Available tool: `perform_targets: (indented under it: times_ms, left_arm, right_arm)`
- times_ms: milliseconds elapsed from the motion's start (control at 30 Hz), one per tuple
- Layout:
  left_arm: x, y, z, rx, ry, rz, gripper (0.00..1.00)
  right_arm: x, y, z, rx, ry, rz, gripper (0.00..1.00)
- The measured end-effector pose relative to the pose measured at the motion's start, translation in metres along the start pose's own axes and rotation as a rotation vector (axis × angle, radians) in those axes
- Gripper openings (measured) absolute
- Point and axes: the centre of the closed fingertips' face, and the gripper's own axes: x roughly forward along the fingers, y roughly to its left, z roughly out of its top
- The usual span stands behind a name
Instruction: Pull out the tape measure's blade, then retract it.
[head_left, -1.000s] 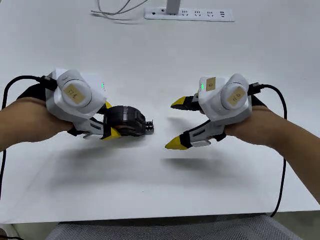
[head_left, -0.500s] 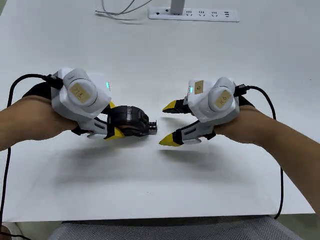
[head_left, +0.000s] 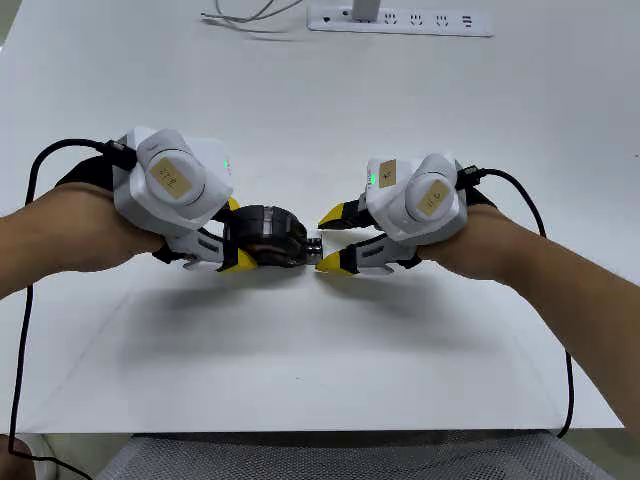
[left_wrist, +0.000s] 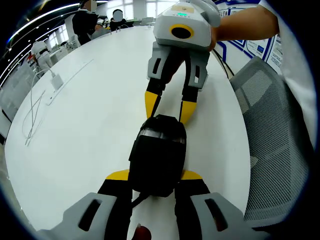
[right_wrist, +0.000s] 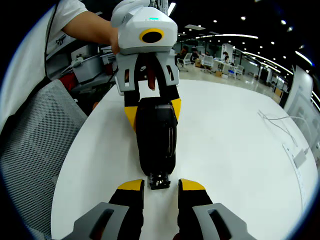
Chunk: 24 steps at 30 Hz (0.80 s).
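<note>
Tape measure (head_left: 268, 237) is resting on the white table (head_left: 300, 350), its black case being clamped by the left gripper (head_left: 234, 236). The right gripper (head_left: 328, 240) is holding its jaws parted around the blade hook (right_wrist: 159, 181), not pinching it. Beyond, a power strip (head_left: 400, 18) is lying at the far edge.

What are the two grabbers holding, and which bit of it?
The left gripper clamps the tape measure by the sides of its black case. The right gripper holds nothing: its open jaws sit either side of the blade's end hook.
</note>
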Motion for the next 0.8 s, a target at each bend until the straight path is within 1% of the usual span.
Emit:
perform_targets:
  times_ms: [300,600,633,800]
  left_arm:
    - [0.0000,-0.0008,0.0007,-0.003,0.001,-0.004,0.28]
    - [0.0001,-0.0012,0.0009,0.004,0.003,-0.003,0.28]
    - [0.0001,-0.0017,0.0009,0.004,0.003,-0.003,0.28]
    - [0.0004,-0.0016,0.0009,0.014,0.004,0.001,0.27]
  right_arm:
    - [0.0053,-0.0002,0.0014,-0.002,-0.014,0.007,0.16]
    - [0.0104,0.0021,0.0006,-0.016,-0.014,0.022,0.13]
    - [0.0105,0.0015,0.0019,-0.026,-0.021,0.022,0.13]
    - [0.0095,0.0020,0.0016,-0.030,-0.027,0.023,0.12]
